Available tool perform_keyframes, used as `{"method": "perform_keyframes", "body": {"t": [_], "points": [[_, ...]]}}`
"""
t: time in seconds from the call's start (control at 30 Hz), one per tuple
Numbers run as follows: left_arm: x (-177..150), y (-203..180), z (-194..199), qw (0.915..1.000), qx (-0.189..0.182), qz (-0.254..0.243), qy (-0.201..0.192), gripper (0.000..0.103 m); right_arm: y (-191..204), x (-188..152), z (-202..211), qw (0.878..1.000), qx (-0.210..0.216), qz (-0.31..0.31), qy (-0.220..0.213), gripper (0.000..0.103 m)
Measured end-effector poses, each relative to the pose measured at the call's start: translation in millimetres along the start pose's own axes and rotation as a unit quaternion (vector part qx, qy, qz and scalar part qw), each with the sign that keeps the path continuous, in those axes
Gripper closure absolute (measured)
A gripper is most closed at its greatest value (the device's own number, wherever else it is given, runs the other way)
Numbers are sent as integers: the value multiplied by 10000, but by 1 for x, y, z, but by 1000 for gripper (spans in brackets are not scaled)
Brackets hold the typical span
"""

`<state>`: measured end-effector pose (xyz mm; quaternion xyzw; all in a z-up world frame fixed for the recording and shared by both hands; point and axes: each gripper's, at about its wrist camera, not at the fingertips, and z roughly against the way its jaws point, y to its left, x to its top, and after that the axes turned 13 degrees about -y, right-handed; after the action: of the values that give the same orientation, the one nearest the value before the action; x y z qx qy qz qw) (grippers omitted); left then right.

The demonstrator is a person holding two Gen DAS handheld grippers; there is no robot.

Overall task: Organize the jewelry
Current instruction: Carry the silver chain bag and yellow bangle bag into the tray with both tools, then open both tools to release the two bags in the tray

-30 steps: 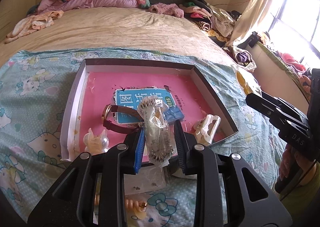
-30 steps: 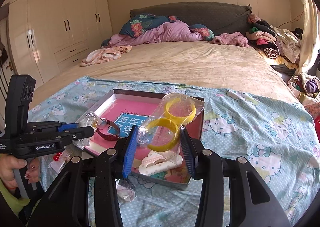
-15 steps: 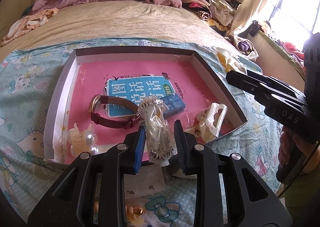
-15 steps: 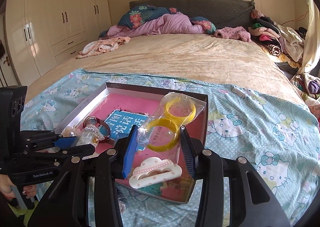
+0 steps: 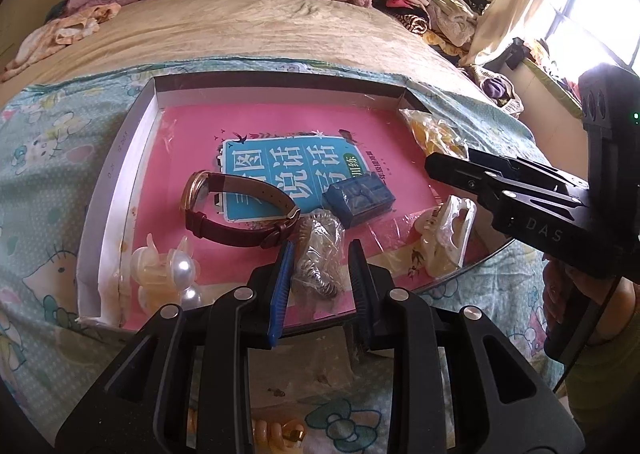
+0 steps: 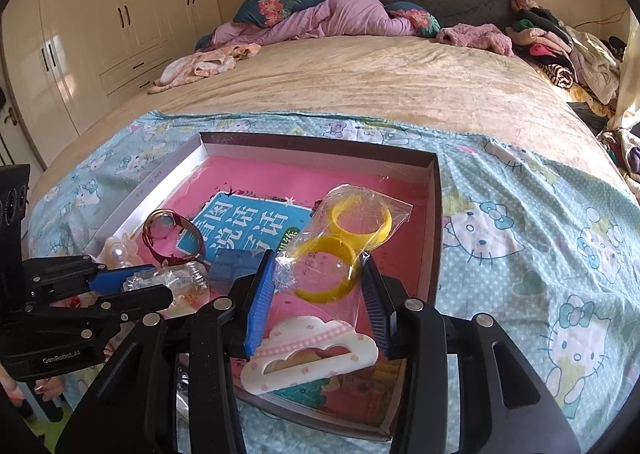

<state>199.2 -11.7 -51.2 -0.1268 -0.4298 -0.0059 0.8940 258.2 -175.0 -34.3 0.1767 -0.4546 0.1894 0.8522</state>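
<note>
The left gripper (image 5: 320,274) pinches a clear bag of silvery chain (image 5: 318,254) low in the frame's centre, long axis pointing up-frame over the box (image 5: 120,181), just right of the watch (image 5: 236,209). The right gripper (image 6: 316,286) grips the bagged yellow bangles (image 6: 340,246), seemingly above the box's right half.

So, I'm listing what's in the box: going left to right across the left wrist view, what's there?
Pearl hair clip → watch → bagged chain in the left tool → blue case → white hair claw.
</note>
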Motion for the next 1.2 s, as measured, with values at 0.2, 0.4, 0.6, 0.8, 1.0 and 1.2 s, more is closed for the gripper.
{"method": "perform_keyframes", "body": {"t": [0.2, 0.4, 0.6, 0.8, 1.0, 1.2], "points": [[-1, 4, -1, 10000, -7, 53, 26, 83, 2, -4, -10, 9999, 30, -52, 109, 63], [-1, 5, -1, 10000, 9, 60, 30, 83, 0, -7, -14, 9997, 32, -114, 193, 62], [0, 5, -1, 10000, 5, 69, 38, 83, -4, -9, -13, 9994, 34, -266, 239, 58], [1, 8, 1, 10000, 7, 76, 21, 83, -7, -8, 1, 9991, 36, -395, 120, 54], [3, 7, 4, 10000, 24, 81, -11, 83, -8, -5, 21, 9991, -13, -410, -63, 46], [4, 4, 12, 9999, 57, 76, -73, 82, -8, -3, 44, 9985, -45, -458, -279, 36]]}}
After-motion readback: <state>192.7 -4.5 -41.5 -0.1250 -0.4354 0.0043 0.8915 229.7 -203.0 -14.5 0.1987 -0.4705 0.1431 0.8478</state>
